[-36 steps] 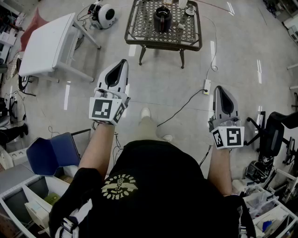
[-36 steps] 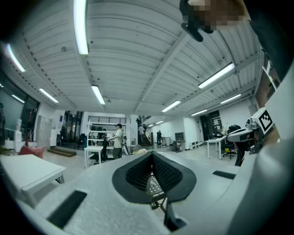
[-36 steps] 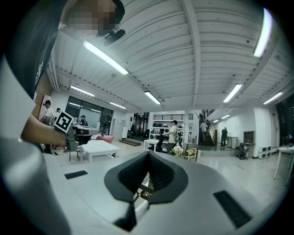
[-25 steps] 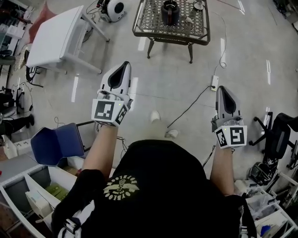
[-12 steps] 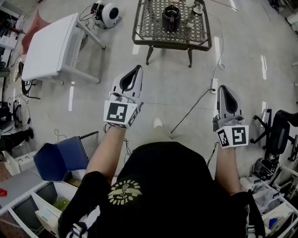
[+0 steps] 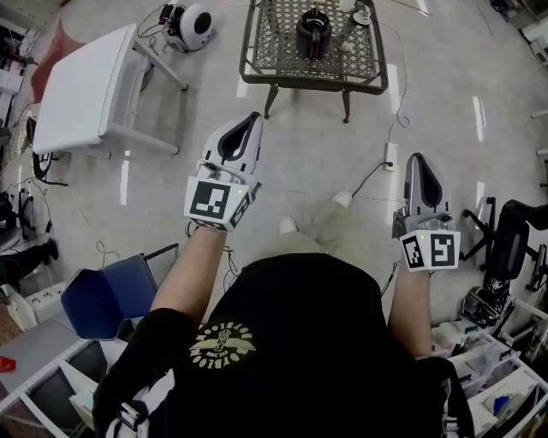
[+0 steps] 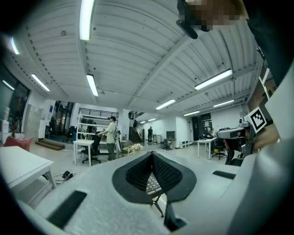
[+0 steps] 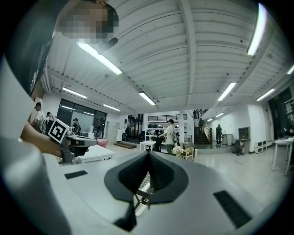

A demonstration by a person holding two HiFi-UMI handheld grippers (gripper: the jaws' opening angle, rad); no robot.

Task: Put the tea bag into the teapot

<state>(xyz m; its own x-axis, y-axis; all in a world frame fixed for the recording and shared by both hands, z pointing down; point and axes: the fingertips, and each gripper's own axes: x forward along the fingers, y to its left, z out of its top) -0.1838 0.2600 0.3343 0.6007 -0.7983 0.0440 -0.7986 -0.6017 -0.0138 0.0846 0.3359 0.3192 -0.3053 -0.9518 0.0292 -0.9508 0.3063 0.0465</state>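
A black teapot [image 6: 314,28] stands on a dark metal lattice table [image 6: 282,73] at the top of the head view, with a small white cup [image 6: 360,15] beside it. I cannot make out a tea bag. My left gripper [image 6: 253,117] is held level over the floor, well short of the table, jaws shut with nothing between them [image 7: 151,154]. My right gripper [image 6: 422,157] is level at the right, also shut and empty [image 8: 148,153]. Both point toward the table.
A white table [image 6: 86,85] stands at the left with a round white device [image 6: 195,24] behind it. A power strip [image 6: 390,155] and its cable lie on the floor ahead. A blue chair [image 6: 107,295] is at lower left, a black office chair [image 6: 514,244] at right.
The person has walked toward the lattice table, one foot now stepped forward at the right. Both grippers were carried along, the left shifting slightly right. The jaws have stayed shut.
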